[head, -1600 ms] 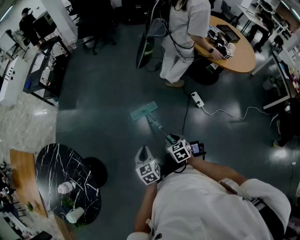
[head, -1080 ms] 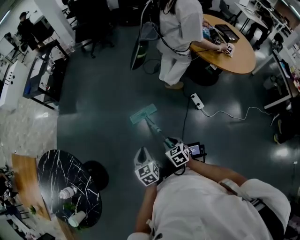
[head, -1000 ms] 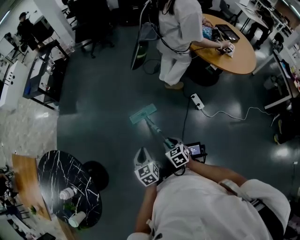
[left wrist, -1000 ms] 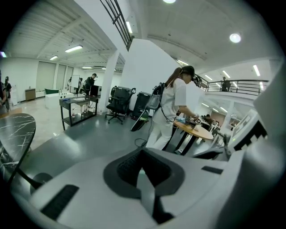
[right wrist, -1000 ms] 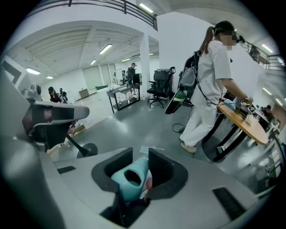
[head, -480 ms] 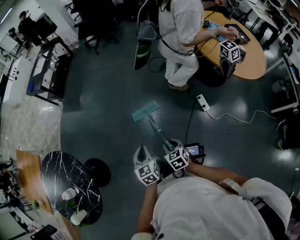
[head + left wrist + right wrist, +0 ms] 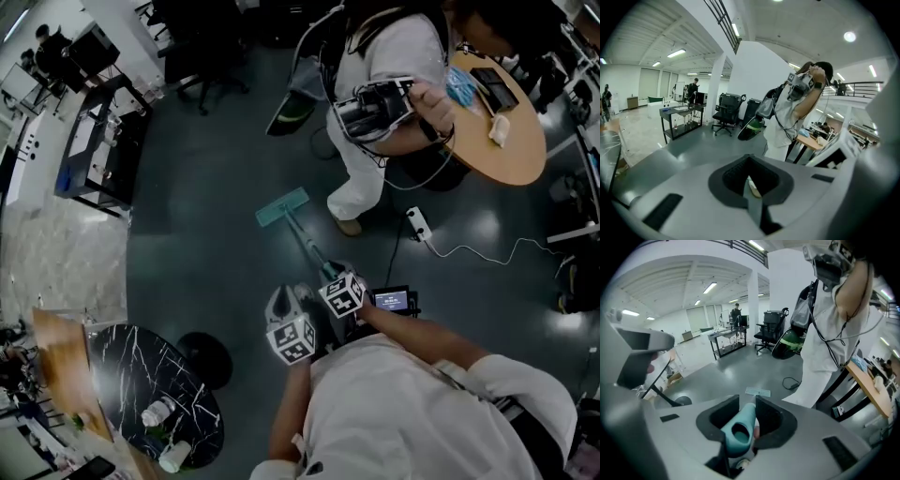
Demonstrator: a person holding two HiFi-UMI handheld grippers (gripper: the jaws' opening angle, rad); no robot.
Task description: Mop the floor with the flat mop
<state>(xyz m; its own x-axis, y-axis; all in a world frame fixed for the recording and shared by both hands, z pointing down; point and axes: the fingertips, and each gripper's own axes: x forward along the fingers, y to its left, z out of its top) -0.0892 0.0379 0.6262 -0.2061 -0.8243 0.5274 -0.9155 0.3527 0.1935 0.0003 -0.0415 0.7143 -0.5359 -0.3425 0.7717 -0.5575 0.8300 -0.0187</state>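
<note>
Item: flat mop, teal. The mop head (image 7: 282, 206) lies flat on the dark grey floor (image 7: 197, 244), ahead of the person and just beside the foot of a second person (image 7: 380, 112). The handle (image 7: 740, 427) slopes from the head back to the right gripper (image 7: 746, 405). Right gripper: jaws pinch the hollow teal top end of the handle, one black pad on either side. It carries a small lit screen (image 7: 393, 300) on its right. Left gripper (image 7: 749, 180): jaws pressed together, with a thin pale sliver at the seam that cannot be identified. In the head view it sits just left of the right gripper, beside the handle and not on it. Second person: white clothing, standing, with a gripper device (image 7: 375, 101) raised in one hand. Oval wooden table (image 7: 511, 141): behind the second person, with small objects on top. Power strip (image 7: 418, 223): white, on the floor to the right of the mop head, with a white cable (image 7: 487, 248) trailing right. Round black marbled table (image 7: 150, 384): lower left, bearing a bottle (image 7: 157, 411) and a cup (image 7: 174, 456). Black cart (image 7: 682, 119): far left of the room. Black chair (image 7: 724, 115): standing near the cart. Green and black bag (image 7: 787, 344): on the floor behind the second person.
</note>
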